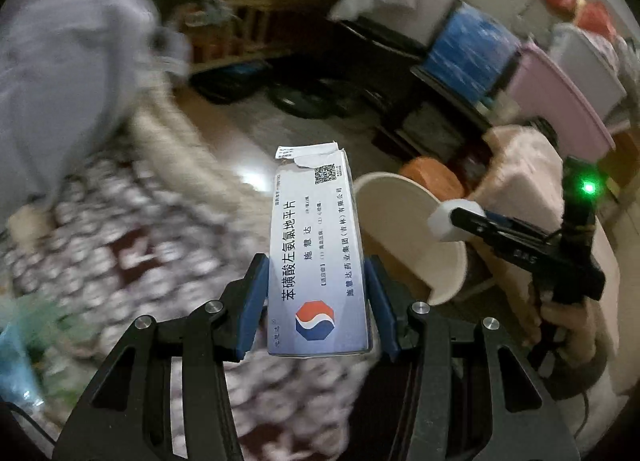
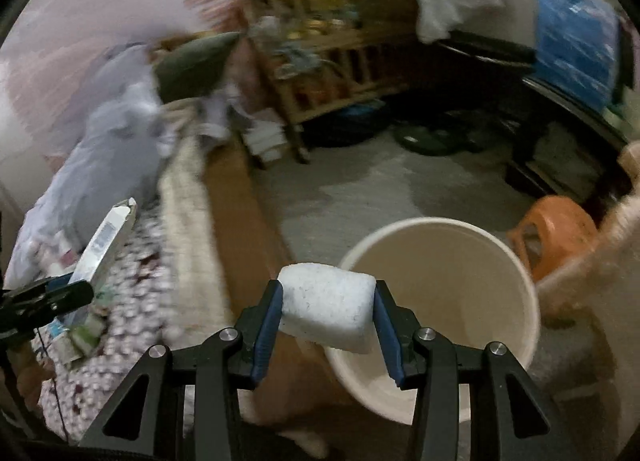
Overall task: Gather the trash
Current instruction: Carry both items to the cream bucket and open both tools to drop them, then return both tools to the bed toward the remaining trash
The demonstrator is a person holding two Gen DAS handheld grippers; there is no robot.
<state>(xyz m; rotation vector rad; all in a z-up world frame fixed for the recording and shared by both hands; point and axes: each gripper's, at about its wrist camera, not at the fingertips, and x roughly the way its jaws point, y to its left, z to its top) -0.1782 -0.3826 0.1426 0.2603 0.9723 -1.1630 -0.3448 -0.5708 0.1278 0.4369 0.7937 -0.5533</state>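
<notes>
Medicine box (image 1: 318,257) upright in left gripper (image 1: 316,301), torn end up.

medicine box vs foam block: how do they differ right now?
The medicine box is a long, flat printed carton with a torn top; the foam block is a short, chunky, plain white lump. The box sits in the left tool, the block in the right tool, nearer the cream bucket. Both are clamped and off the ground.

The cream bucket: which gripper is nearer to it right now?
Right. The right gripper, shut on a white foam block, sits at the cream bucket rim, the block overlapping its near edge. The left gripper, holding a medicine box, is off to its left over the bed.
</notes>
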